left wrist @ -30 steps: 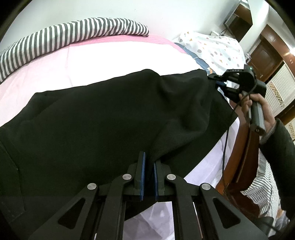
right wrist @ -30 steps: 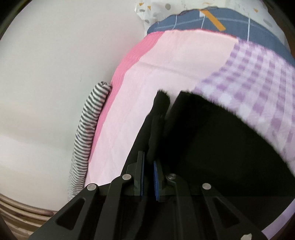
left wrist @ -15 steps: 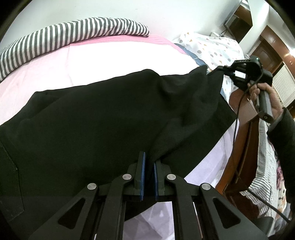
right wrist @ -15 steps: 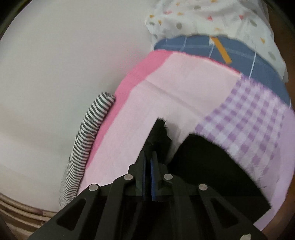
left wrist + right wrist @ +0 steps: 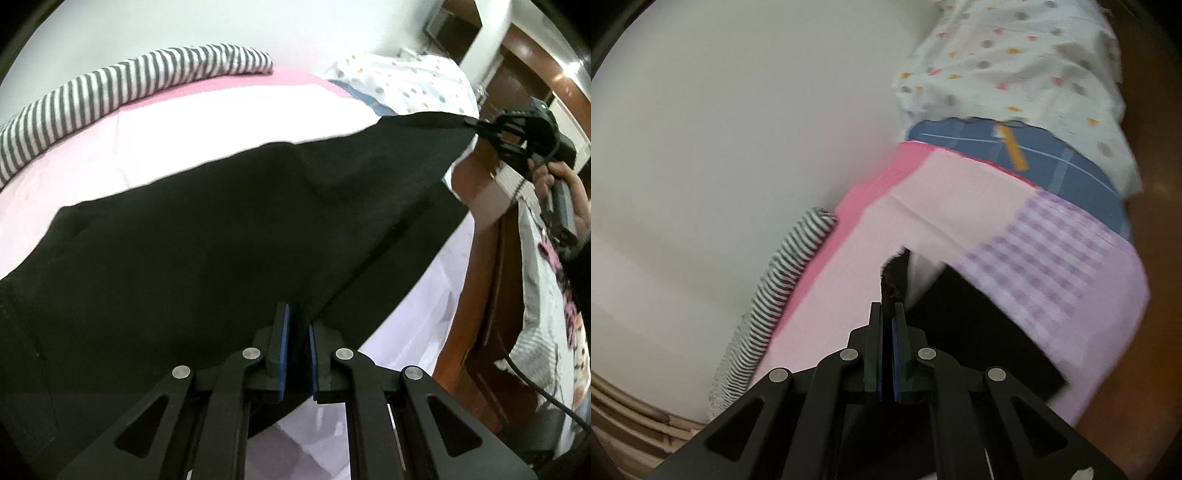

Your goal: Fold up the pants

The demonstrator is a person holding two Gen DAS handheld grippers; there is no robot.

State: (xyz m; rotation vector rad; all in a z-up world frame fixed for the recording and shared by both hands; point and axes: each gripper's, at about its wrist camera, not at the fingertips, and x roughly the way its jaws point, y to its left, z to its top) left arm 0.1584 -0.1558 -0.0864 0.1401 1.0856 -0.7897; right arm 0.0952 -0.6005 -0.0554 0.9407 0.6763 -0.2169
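Item 1. Left gripper point(image 5: 297, 325): my near tongs, blue pads drawn together on a gathered fold of the black pants point(image 5: 207, 236). I hold this low edge so it serves as one anchor of the lifted layer.

Item 2. Right gripper point(image 5: 888, 314): pads pressed nearly flush, with a narrow tuft of the pants' edge standing up out of them. Seen from the left wrist view, the same tool sits high at the far right with the cloth corner drawn out to a point at its tip. I judge the two grips are kept well apart to keep the raised edge taut, so the layer travels flat and does not bunch.

Item 3. Pants: black, matte, spread across the bed point(image 5: 184, 122). The greater part lies on the sheet; the portion between my two grips is lifted clear and sags slightly in the middle. A lower layer, still flat on the sheet, shows beneath it in the right wrist view. Fold appears begun, not laid down.

Item 4. Bed: pink sheet with a lilac checked panel point(image 5: 1052, 266) toward the near edge. Serves as the folding surface.

Item 5. Striped bolster point(image 5: 122, 92): grey and white, along the far edge against the wall, well apart from the pants.

Item 6. Dotted white bedding point(image 5: 1015, 66) over a blue layer, at the bed's end, untouched by the cloth.

Item 7. Brown wooden furniture point(image 5: 491, 314) beside the bed; a snag risk for my right cable, I think.
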